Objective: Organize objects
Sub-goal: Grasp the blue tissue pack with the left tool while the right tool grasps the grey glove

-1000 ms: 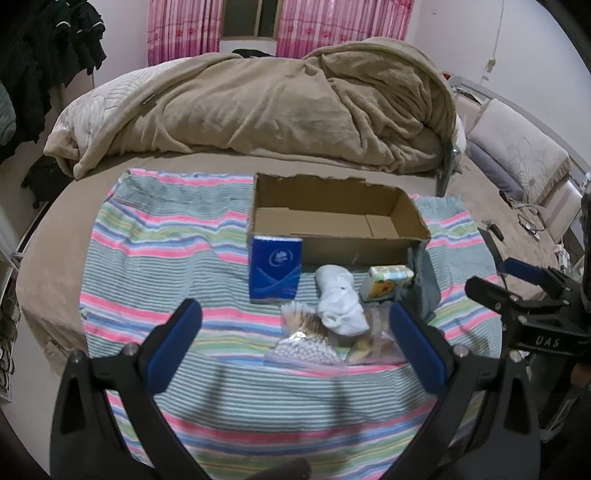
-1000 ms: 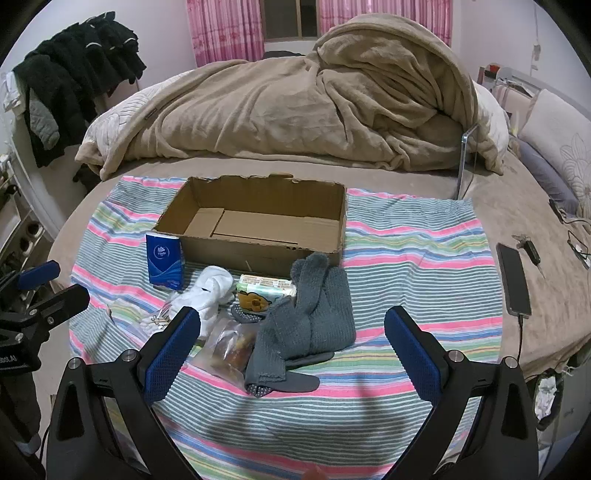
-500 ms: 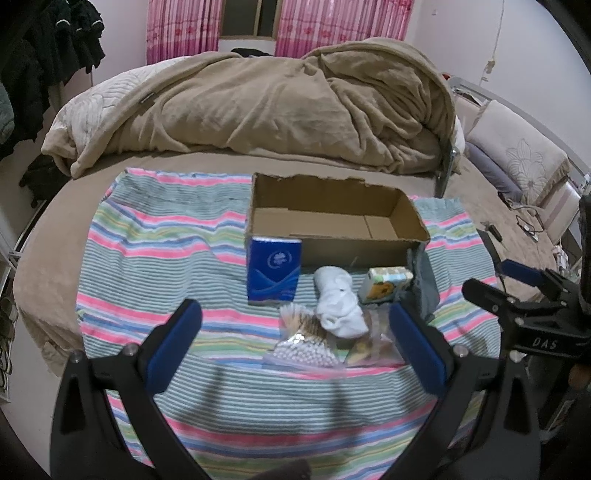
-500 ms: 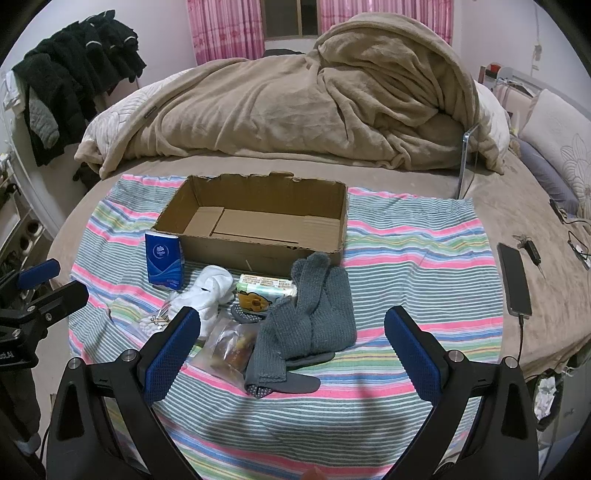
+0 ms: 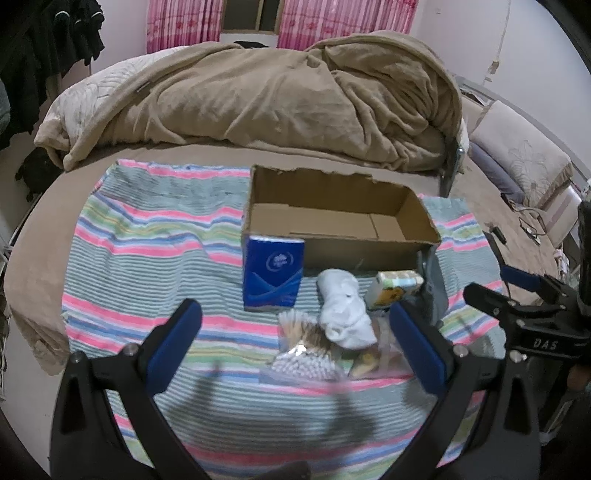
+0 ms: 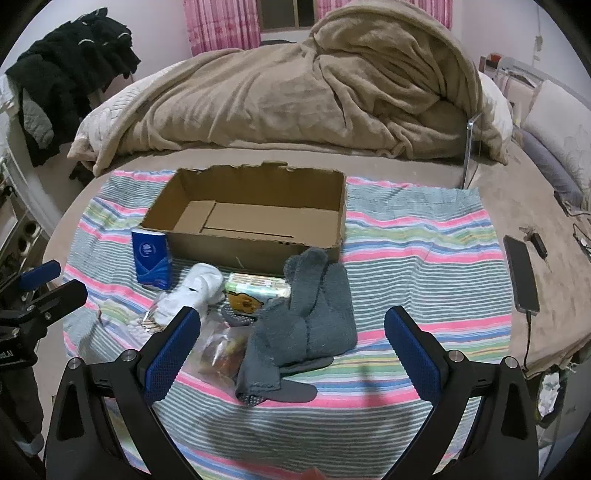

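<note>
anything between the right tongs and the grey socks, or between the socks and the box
Nothing visible does. The right tongs stand open just before the grey socks, with only striped cloth there. The cardboard box sits directly behind the socks, open-topped and empty; only its near wall must be cleared.

You face a bed [image 6: 424, 177] with a tan blanket [image 6: 295, 96] heaped at its far side. Behind it, pink curtains [image 5: 177, 26] flank a dark window [image 5: 249, 14] in a pale wall [image 5: 517, 48]. Dark clothes [image 6: 74, 74] hang on your left; a cushioned bench [image 5: 517, 162] stands to the right.
</note>
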Demonstrator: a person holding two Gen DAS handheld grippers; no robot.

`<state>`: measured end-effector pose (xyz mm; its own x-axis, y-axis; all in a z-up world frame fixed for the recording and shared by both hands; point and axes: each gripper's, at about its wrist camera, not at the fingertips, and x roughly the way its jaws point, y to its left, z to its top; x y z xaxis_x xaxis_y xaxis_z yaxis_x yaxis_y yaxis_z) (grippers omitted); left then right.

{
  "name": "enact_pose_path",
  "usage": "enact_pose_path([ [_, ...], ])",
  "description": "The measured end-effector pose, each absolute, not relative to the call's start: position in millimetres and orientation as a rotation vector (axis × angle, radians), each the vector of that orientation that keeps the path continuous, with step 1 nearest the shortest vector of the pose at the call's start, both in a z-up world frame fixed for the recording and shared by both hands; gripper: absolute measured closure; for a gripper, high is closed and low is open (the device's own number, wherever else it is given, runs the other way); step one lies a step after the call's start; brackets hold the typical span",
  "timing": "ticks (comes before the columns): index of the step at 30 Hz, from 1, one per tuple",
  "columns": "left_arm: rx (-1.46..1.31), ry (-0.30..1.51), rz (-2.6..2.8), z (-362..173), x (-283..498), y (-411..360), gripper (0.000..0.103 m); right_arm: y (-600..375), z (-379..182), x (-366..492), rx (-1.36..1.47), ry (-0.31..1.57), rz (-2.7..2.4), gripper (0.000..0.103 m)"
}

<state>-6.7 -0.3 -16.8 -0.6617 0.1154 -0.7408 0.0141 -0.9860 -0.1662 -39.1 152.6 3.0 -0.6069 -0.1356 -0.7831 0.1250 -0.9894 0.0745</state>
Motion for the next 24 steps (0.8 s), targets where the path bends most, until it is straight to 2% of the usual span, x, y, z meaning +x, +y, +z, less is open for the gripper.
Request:
enact_pose_path([
  [18, -1.374, -0.264, 2.806, -78.9, -65.0, -14.7, 0.001, 164.2, -51.3, -83.8, 1.453, -0.055, -2.631, 0.006],
  [21, -1.388, -0.260, 2.798, -88.3, -74.2, -13.0, 0.002, 166.7, -58.2, -87.6, 1.470, -0.072, -2.604, 0.012],
  [23, -1.405, -0.252, 2.791, -94.8, -79.9, -11.7, 0.008, 167.3, -63.1, -89.3, 1.487, -0.079, -2.584, 0.016],
  [24, -1.423, -0.253, 2.782, -98.9, -83.4, -11.1, 0.015, 167.3, -66.0, -89.6, 1.493, -0.077, -2.575, 0.025],
])
